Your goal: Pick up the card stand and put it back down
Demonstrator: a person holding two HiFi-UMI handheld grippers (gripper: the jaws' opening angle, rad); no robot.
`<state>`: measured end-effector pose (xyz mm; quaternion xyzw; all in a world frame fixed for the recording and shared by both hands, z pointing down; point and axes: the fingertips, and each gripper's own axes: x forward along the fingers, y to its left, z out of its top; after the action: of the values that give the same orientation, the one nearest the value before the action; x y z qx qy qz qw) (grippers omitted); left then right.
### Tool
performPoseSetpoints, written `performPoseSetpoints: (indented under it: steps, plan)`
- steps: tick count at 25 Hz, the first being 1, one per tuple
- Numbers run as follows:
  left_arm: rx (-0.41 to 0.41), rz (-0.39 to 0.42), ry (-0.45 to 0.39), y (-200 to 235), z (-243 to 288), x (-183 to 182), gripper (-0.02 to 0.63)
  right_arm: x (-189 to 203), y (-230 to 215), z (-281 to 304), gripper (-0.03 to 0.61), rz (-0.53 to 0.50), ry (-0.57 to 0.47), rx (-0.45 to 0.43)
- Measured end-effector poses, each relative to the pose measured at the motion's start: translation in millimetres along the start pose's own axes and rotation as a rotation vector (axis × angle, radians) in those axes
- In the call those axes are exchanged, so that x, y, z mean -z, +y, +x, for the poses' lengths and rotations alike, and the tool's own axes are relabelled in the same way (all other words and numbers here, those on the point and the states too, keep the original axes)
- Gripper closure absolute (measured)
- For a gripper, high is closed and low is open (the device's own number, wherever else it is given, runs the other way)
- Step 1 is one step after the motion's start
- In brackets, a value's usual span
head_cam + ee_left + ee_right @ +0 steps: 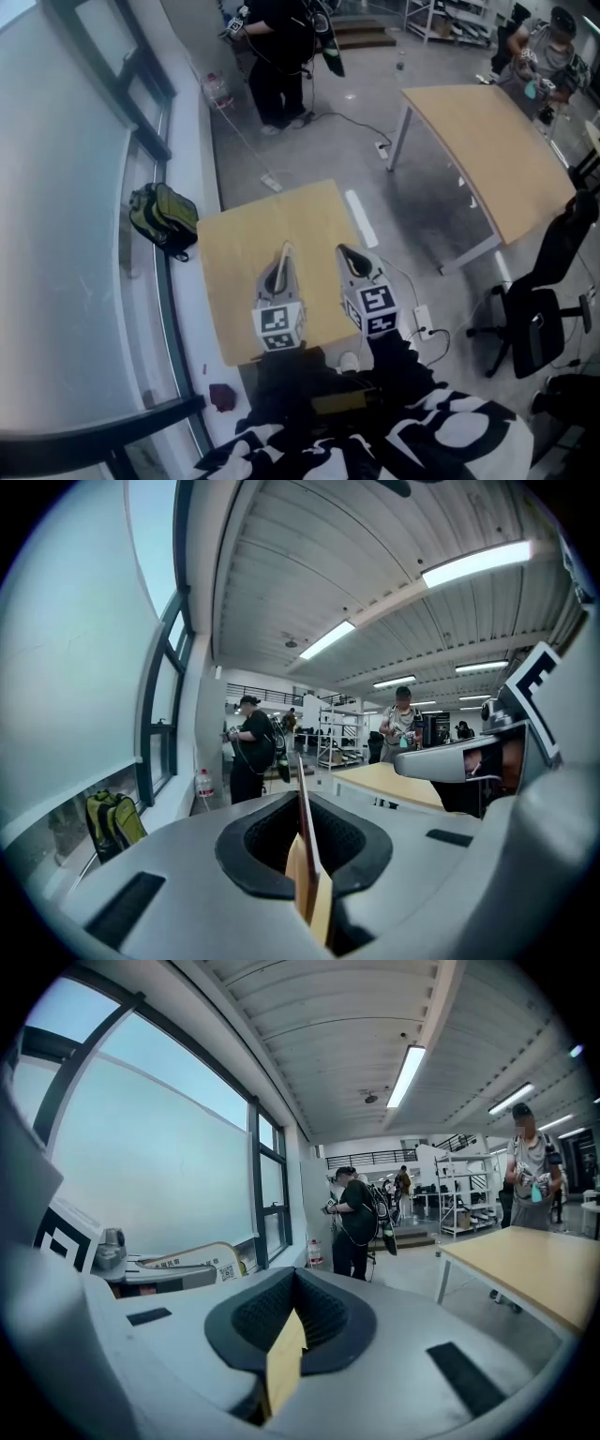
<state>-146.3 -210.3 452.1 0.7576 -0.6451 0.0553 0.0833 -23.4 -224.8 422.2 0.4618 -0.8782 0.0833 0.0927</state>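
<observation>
No card stand shows in any view. In the head view both grippers hover side by side over the near half of a small bare wooden table (272,220). My left gripper (284,249) has its jaws pressed together to a point, with nothing between them. My right gripper (345,250) is just to its right, also shut and empty. The left gripper view looks level along the shut jaws of the left gripper (300,761) into the room, and the right gripper view does the same along the right gripper (295,1274).
A green backpack (164,217) lies on the sill by the window, left of the table. A larger wooden table (487,150) stands at the right, with a black office chair (544,309) near it. A person in black (277,56) stands farther back. A power strip (422,321) lies on the floor.
</observation>
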Motion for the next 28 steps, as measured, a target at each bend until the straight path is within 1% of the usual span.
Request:
performPoseSetpoints:
  steps: [6, 10, 15, 20, 25, 28]
  plan:
    - [0.037, -0.017, 0.071, -3, 16, 33, 0.592, 25, -11, 14, 0.557, 0.028, 0.057, 0.017]
    - [0.071, -0.012, 0.121, -6, 30, 55, 0.592, 39, -20, 21, 0.557, 0.046, 0.081, 0.035]
    - [0.14, -0.012, 0.181, -8, 54, 75, 0.592, 56, -29, 33, 0.557, 0.064, 0.13, 0.054]
    - [0.204, -0.018, 0.218, -12, 84, 93, 0.592, 71, -44, 42, 0.557, 0.07, 0.176, 0.08]
    - [0.299, -0.011, 0.238, -21, 123, 109, 0.592, 92, -67, 45, 0.557, 0.103, 0.213, 0.117]
    - [0.39, 0.0, 0.245, -32, 143, 123, 0.592, 101, -73, 44, 0.557, 0.13, 0.204, 0.106]
